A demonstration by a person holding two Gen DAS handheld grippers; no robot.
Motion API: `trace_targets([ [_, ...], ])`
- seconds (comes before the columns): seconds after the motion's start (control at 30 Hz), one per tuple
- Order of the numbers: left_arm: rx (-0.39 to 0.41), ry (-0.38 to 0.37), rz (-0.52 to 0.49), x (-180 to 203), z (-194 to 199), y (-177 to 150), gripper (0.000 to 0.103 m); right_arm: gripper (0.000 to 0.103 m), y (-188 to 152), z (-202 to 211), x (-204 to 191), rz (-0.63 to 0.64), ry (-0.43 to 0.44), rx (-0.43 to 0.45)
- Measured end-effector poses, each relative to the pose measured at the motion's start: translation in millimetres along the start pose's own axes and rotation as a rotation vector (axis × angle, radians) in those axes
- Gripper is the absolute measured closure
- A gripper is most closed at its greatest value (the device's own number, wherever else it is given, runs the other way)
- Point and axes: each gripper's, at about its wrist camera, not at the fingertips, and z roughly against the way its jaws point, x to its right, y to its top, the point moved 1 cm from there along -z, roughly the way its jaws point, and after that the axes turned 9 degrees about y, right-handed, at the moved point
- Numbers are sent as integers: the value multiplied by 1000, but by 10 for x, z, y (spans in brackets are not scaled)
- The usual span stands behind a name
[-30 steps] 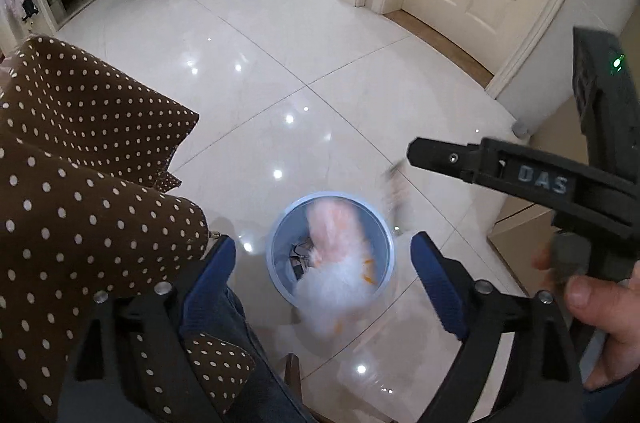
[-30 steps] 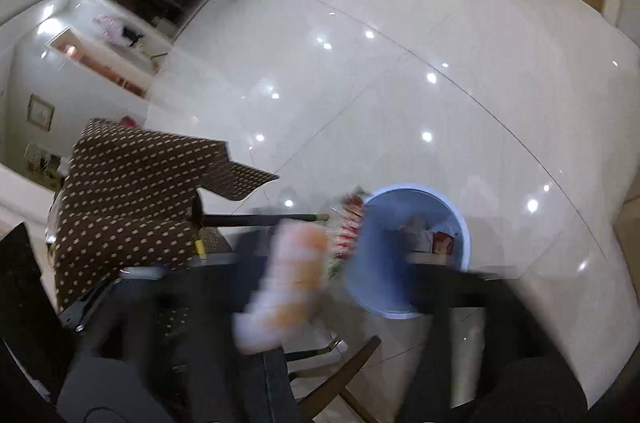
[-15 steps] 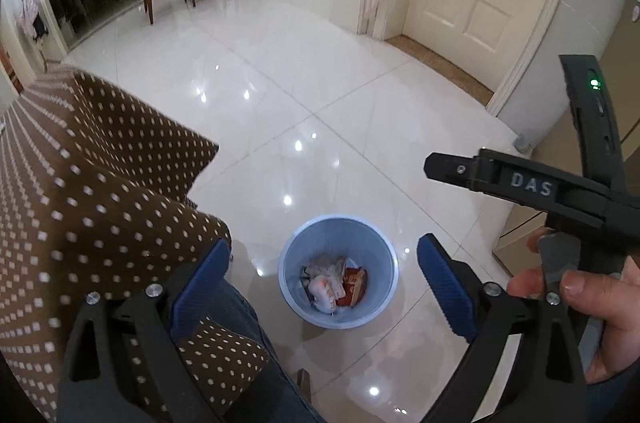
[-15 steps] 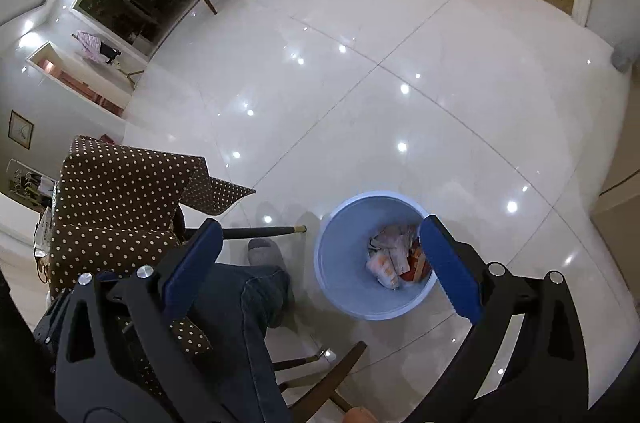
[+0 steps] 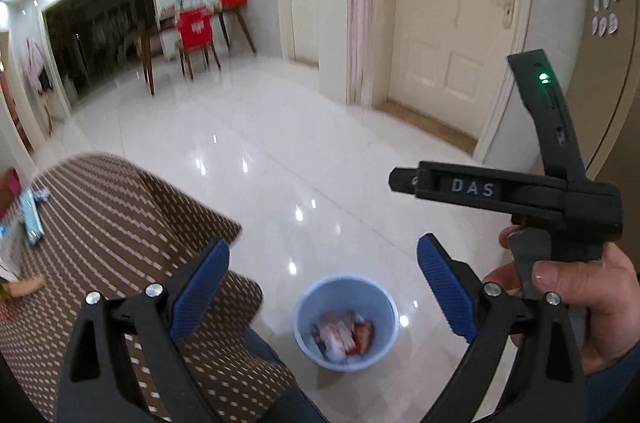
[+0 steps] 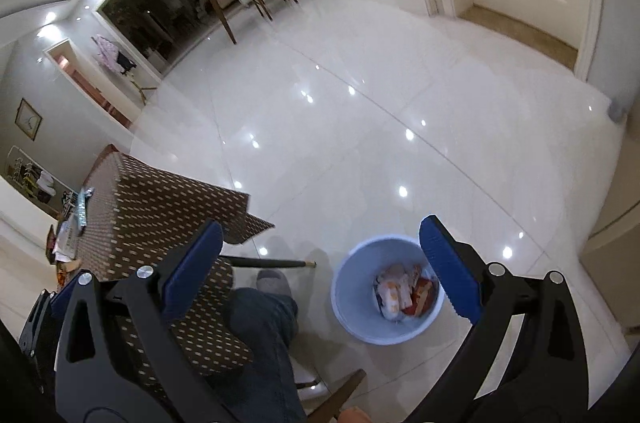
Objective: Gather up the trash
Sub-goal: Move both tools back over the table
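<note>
A light blue trash bin (image 5: 345, 323) stands on the white tiled floor and holds crumpled wrappers (image 5: 342, 337). It shows in the right wrist view (image 6: 386, 297) too, with the wrappers (image 6: 404, 293) inside. My left gripper (image 5: 322, 297) is open and empty, high above the bin. My right gripper (image 6: 320, 267) is open and empty, also above the bin; its body (image 5: 520, 191) shows at the right of the left wrist view. More items (image 5: 24, 223) lie on the far left of the table.
A table with a brown dotted cloth (image 5: 120, 243) is at the left, also seen in the right wrist view (image 6: 160, 207). The person's leg (image 6: 260, 327) and a chair (image 6: 332, 395) are below. A red chair (image 5: 194, 31) and a desk stand far back. Doors are at the right.
The wrapper dropped from the right gripper into the bin. Both grippers have since risen and tilted up, so the bin sits lower and smaller in view.
</note>
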Motion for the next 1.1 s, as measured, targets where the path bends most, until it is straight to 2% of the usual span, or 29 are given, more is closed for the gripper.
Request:
trace_targets([
  [0.17,77,55,36,-174,260,65,10,6,98,178,-316,50,27,60],
  [0.33,86,86,107,-470,456,63,10,6,134,313,-690,153,57,122],
  [0.7,162,173,212,-1163,931,1,10,6,39,201,-1571,290,166,53],
  [1.1,188,271,357,-2026,1278,-311,10,6,-287,-139,-2622,467,277,-39],
])
